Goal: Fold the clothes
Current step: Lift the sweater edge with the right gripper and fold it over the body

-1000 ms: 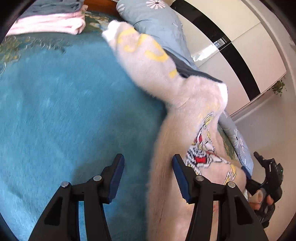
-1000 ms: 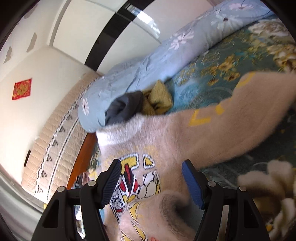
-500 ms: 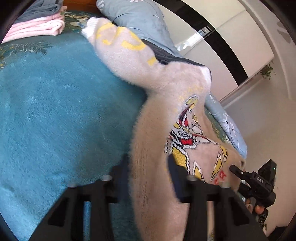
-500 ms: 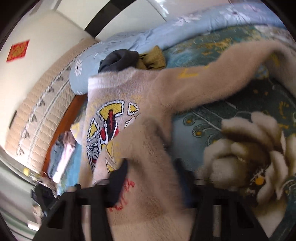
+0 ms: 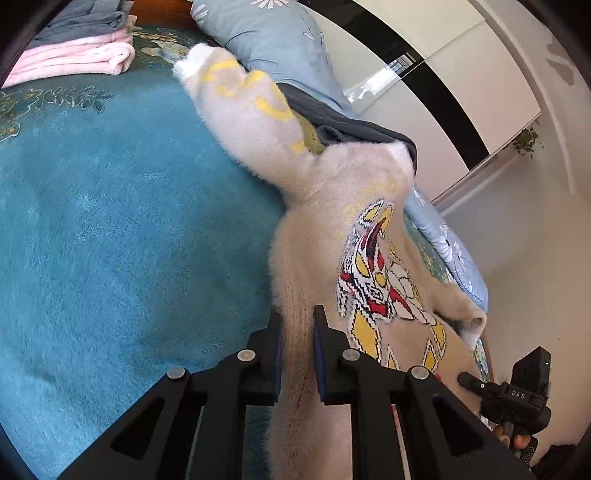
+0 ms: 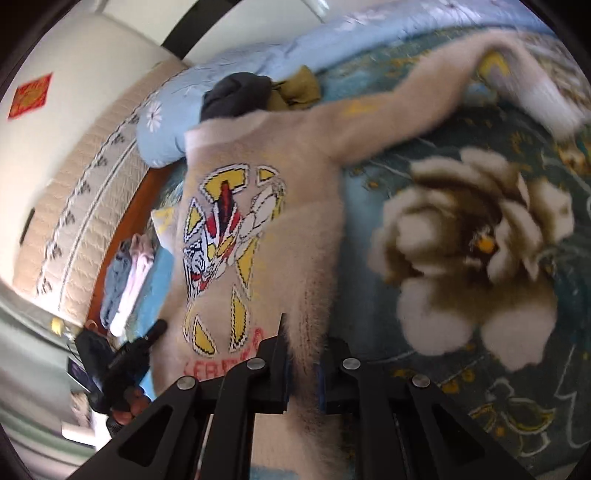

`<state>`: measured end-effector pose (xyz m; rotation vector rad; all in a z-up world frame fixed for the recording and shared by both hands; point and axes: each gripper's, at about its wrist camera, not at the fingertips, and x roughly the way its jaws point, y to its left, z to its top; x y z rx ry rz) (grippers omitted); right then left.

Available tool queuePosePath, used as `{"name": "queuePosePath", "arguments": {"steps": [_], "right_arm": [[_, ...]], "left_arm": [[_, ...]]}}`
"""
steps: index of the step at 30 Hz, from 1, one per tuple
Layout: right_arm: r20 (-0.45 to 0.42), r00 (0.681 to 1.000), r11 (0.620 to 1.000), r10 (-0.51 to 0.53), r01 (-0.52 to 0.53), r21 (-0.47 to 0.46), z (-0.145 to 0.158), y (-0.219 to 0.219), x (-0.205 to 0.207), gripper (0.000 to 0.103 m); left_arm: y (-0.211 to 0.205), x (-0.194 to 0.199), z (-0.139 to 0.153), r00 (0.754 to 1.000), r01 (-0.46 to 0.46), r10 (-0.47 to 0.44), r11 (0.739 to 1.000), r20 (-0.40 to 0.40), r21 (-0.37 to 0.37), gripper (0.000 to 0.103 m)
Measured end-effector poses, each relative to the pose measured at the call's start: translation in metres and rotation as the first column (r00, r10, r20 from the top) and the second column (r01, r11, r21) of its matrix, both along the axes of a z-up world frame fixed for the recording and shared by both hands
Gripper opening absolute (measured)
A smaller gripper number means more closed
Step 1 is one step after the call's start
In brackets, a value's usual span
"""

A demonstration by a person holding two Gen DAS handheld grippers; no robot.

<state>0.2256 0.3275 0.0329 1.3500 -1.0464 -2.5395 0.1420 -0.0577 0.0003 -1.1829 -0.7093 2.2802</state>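
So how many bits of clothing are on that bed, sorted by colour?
Cream: 1, the fuzzy sweater, pinched by both closing grippers, left and right
Pink: 1, folded garment
Grey: 1, folded garment atop the pink
Dark grey: 1, crumpled garment
Mustard: 1, crumpled garment
Total: 5

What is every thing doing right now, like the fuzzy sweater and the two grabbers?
Sweater: spread out, unfolded, pinched at both sides.
Left gripper: jaws closing on sweater.
Right gripper: jaws closing on sweater.
Pink clothes: folded, stacked.
Dark garment: crumpled by pillow.
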Motion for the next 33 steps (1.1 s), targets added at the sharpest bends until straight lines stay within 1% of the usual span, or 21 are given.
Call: {"name": "queuePosePath", "arguments": {"steps": [1, 2, 4, 5, 6, 7, 9, 12, 13, 15, 17, 18, 20, 22, 23, 24, 25, 26, 27, 29, 33], "right_arm": [[-0.02, 1.0, 1.0, -0.01, 0.01, -0.006, 0.002, 0.002, -0.001, 0.015], [-0.04, 0.999, 1.0, -0.017, 0.017, -0.004, 0.007, 0.004, -0.002, 0.018], [-0.083, 0.995, 0.999, -0.048, 0.049, 0.01, 0.016, 0.012, -0.003, 0.033], [-0.112, 0.99, 0.997, -0.082, 0.083, 0.006, 0.02, 0.021, -0.002, 0.048], [-0.142, 0.983, 0.993, -0.115, 0.116, 0.0, 0.025, 0.029, -0.001, 0.055], [-0.164, 0.975, 0.988, -0.152, 0.153, -0.007, 0.028, 0.039, 0.0, 0.055], [-0.177, 0.952, 0.968, -0.249, 0.249, -0.025, 0.03, 0.064, 0.003, 0.055], [-0.174, 0.891, 0.908, -0.42, 0.409, -0.093, 0.026, 0.107, 0.003, 0.056], [-0.175, 0.868, 0.884, -0.465, 0.447, -0.135, 0.024, 0.12, 0.003, 0.056], [-0.172, 0.816, 0.828, -0.551, 0.51, -0.232, 0.017, 0.144, 0.003, 0.056], [-0.162, 0.769, 0.77, -0.619, 0.553, -0.318, 0.01, 0.162, 0.001, 0.056], [-0.155, 0.751, 0.746, -0.641, 0.564, -0.353, 0.006, 0.169, -0.002, 0.056], [-0.124, 0.715, 0.696, -0.688, 0.601, -0.393, 0.0, 0.184, -0.007, 0.056], [-0.078, 0.673, 0.638, -0.735, 0.647, -0.418, -0.007, 0.196, -0.007, 0.056], [-0.061, 0.661, 0.619, -0.748, 0.661, -0.424, -0.009, 0.202, -0.007, 0.055], [-0.047, 0.652, 0.606, -0.757, 0.672, -0.426, -0.011, 0.207, -0.007, 0.047], [-0.041, 0.656, 0.612, -0.754, 0.678, -0.408, -0.011, 0.212, -0.008, 0.04], [-0.041, 0.663, 0.629, -0.747, 0.685, -0.368, -0.007, 0.215, -0.01, 0.022], [-0.041, 0.671, 0.644, -0.741, 0.692, -0.327, -0.004, 0.218, -0.011, 0.013], [-0.055, 0.679, 0.667, -0.732, 0.699, -0.257, 0.006, 0.224, -0.011, 0.011], [-0.182, 0.668, 0.691, -0.722, 0.708, -0.144, 0.057, 0.227, -0.013, 0.01]], "left_arm": [[0.0, 0.002, 0.002, 1.0, 0.002, -0.002, 1.0, -0.011, -0.001, 0.015], [0.0, 0.003, 0.003, 1.0, 0.003, -0.003, 1.0, -0.022, -0.008, 0.015], [-0.001, 0.005, 0.006, 0.999, -0.005, 0.004, 1.0, -0.032, -0.025, 0.015], [-0.001, 0.005, 0.007, 0.999, -0.012, 0.01, 0.999, -0.036, -0.034, 0.015], [-0.001, 0.004, 0.009, 0.999, -0.03, 0.028, 0.999, -0.04, -0.044, 0.015], [-0.007, 0.005, 0.012, 0.997, -0.056, 0.053, 0.997, -0.049, -0.058, 0.015], [-0.016, 0.006, 0.018, 0.993, -0.107, 0.101, 0.99, -0.066, -0.088, 0.018], [-0.016, 0.007, 0.031, 0.99, -0.124, 0.112, 0.981, -0.087, -0.148, 0.019], [-0.014, 0.008, 0.036, 0.99, -0.12, 0.105, 0.979, -0.096, -0.163, 0.019], [0.005, 0.013, 0.05, 0.99, -0.052, 0.029, 0.984, -0.138, -0.168, 0.027], [0.039, 0.02, 0.062, 0.98, 0.043, -0.082, 0.977, -0.182, -0.207, 0.034], [0.056, 0.023, 0.063, 0.973, 0.083, -0.128, 0.971, -0.192, -0.225, 0.034], [0.088, 0.027, 0.058, 0.959, 0.167, -0.219, 0.95, -0.181, -0.263, 0.035], [0.108, 0.028, 0.042, 0.951, 0.232, -0.28, 0.927, -0.131, -0.295, 0.035], [0.117, 0.028, 0.033, 0.946, 0.262, -0.307, 0.914, -0.104, -0.31, 0.035], [0.12, 0.028, 0.024, 0.944, 0.28, -0.321, 0.903, -0.077, -0.325, 0.035], [0.12, 0.028, 0.016, 0.945, 0.287, -0.323, 0.898, -0.058, -0.333, 0.034], [0.121, 0.028, 0.01, 0.945, 0.293, -0.325, 0.895, -0.043, -0.337, 0.034], [0.118, 0.028, 0.008, 0.944, 0.293, -0.325, 0.9, -0.05, -0.322, 0.034], [0.114, 0.026, 0.008, 0.942, 0.304, -0.331, 0.904, -0.045, -0.3, 0.035], [0.104, 0.021, 0.007, 0.939, 0.322, -0.341, 0.916, -0.043, -0.238, 0.035]]}}
